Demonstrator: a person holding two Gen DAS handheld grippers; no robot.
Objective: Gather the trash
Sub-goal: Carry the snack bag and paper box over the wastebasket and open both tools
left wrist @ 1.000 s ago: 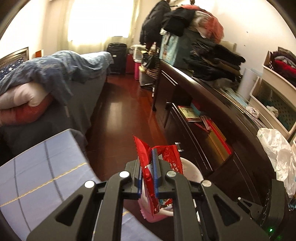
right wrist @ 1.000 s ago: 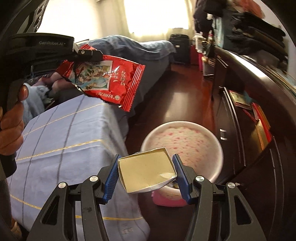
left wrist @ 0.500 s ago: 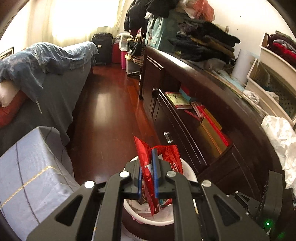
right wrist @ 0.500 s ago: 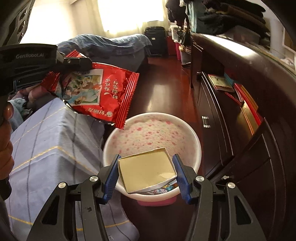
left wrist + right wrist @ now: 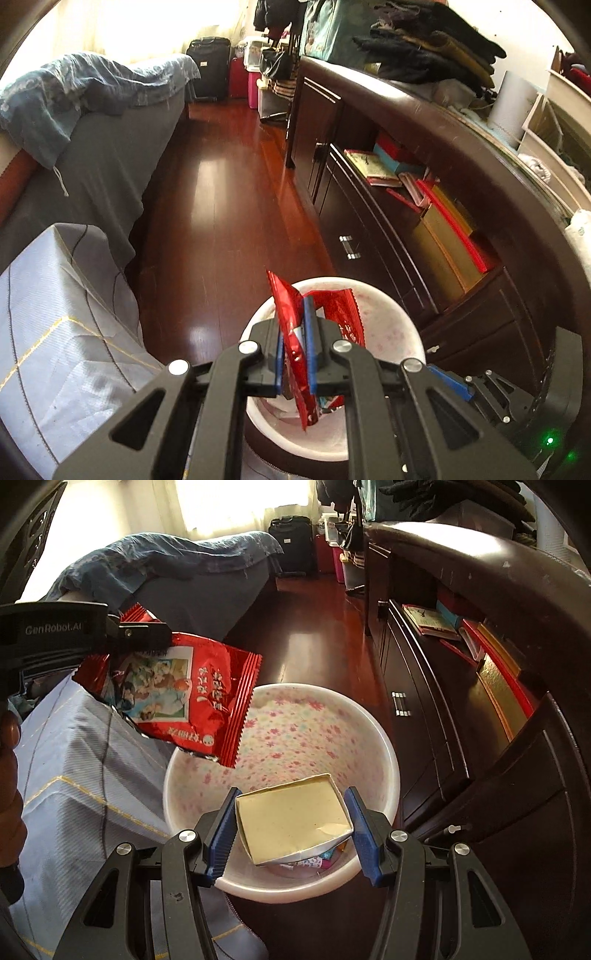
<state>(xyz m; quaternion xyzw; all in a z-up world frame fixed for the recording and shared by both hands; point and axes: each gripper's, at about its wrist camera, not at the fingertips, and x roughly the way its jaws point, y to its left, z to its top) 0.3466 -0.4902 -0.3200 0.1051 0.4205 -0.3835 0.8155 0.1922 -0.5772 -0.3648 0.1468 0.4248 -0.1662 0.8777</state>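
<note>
1. Your left gripper [image 5: 295,354] is clenched on the red wrapper [image 5: 295,347]; your right gripper [image 5: 291,823] grasps the cream carton [image 5: 291,819] by its two sides.
2. Both pieces hang over the bin [image 5: 384,746]: the carton above its near rim, the wrapper above its left rim.
3. Floor [image 5: 221,206] runs open beyond the bin's far rim, between the bed [image 5: 92,155] and the cabinet [image 5: 424,122].
4. On the left, a blue cloth-covered block [image 5: 74,775] stands right by the bin; on the right, the cabinet's drawer fronts stand near its rim.
5. Small bits of litter lie in the bin's bottom, under the carton.
6. Your left gripper's body reads "GenRobot.AI". The wrapper carries a cartoon picture and white characters I cannot read.
</note>
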